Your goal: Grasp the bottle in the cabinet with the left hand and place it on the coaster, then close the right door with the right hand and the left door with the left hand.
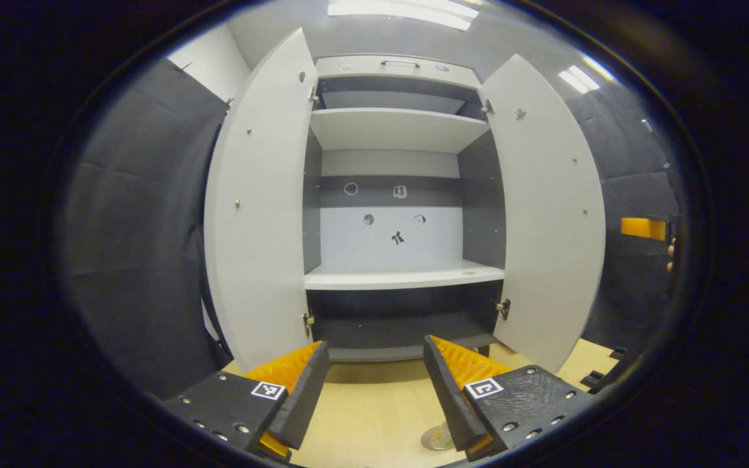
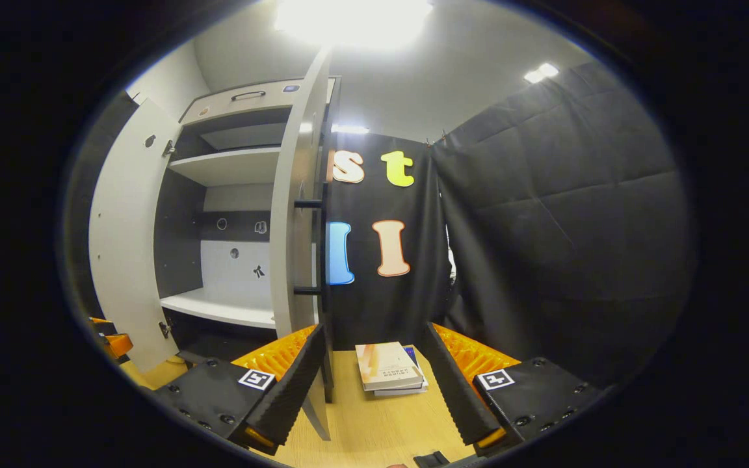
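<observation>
The cabinet (image 1: 394,130) stands in front of me with both doors swung wide: left door (image 1: 257,208), right door (image 1: 547,208). Its middle shelf (image 1: 404,278) is bare. My left gripper (image 1: 374,383) is open, low over the wooden table, with a small pale round object (image 1: 436,439) half hidden by one finger. In the right gripper view the right door (image 2: 296,227) is edge-on with its black handle (image 2: 315,247). The door's lower edge passes between the fingers of my open right gripper (image 2: 374,383), close to the left finger (image 2: 290,383).
Stacked books (image 2: 391,367) lie on the wooden table (image 2: 374,429) ahead of the right gripper. Black cloth walls (image 2: 543,227) flank the cabinet. The right gripper (image 1: 641,227) and a hand show at the left gripper view's right edge. The left gripper (image 2: 111,341) sits low left.
</observation>
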{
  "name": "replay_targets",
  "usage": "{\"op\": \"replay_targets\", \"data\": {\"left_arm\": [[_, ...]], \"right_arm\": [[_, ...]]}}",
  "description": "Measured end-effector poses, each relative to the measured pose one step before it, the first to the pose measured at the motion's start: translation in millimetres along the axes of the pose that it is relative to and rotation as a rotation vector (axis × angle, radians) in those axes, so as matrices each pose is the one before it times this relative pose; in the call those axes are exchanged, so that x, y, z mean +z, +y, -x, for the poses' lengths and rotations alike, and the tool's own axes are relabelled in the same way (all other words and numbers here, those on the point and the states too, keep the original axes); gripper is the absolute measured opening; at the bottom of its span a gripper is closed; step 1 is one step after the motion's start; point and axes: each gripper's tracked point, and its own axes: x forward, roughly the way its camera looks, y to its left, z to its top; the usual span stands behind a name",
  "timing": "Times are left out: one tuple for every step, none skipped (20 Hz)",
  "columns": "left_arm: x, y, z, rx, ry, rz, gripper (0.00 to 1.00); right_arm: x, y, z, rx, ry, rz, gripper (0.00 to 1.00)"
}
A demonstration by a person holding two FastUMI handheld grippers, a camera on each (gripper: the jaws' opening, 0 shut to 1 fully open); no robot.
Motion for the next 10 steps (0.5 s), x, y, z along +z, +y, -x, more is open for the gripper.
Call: {"op": "replay_targets", "data": {"left_arm": [[4.0, 7.57, 1.53, 0.00945, -0.00959, -0.00395, 0.84], [1.52, 7.68, 0.99, 0.00889, -0.00416, -0.00787, 0.84], [1.46, 6.76, 2.51, 0.00753, -0.00251, -0.0097, 0.83], [1.06, 6.9, 0.63, 0.00767, -0.00274, -0.00938, 0.83], [2.18, 6.84, 1.1, 0.0064, -0.00463, -0.00773, 0.83], [0.79, 5.77, 2.48, 0.00668, -0.00244, -0.00639, 0.84], [0.79, 7.22, 1.37, 0.01103, -0.0007, -0.00324, 0.83], [-1.05, 7.58, 0.56, 0.00895, 0.00087, 0.00294, 0.83], [1.03, 7.67, 0.77, 0.01063, 0.00018, 0.00654, 0.84], [0.59, 7.02, 1.79, 0.00954, -0.0004, 0.00798, 0.84]], "right_arm": [[1.9, -4.37, -4.64, -0.021, -0.00058, 0.00903, 0.97], [2.21, -3.09, -5.54, -0.01927, 0.0021, 0.00863, 0.97], [1.6, -2.28, -4.81, -0.01652, 0.00205, 0.00368, 0.97], [2.41, -2.32, -4.66, -0.01637, -0.00012, -0.00211, 0.97], [2.18, -2.3, -5.05, -0.01557, 0.00146, -0.00484, 0.97], [2.9, -1.06, -4.47, -0.01592, -0.00009, -0.00648, 0.97], [3.43, -0.95, -5.22, -0.01474, -0.00181, -0.00718, 0.97], [3.41, 0.88, -4.69, -0.00991, -0.00205, -0.00538, 0.97], [2.43, 1.43, -3.63, -0.00962, -0.00311, -0.0022, 0.97], [3.1, 0.59, -3.63, -0.01083, -0.00351, 0.00286, 0.97]]}}
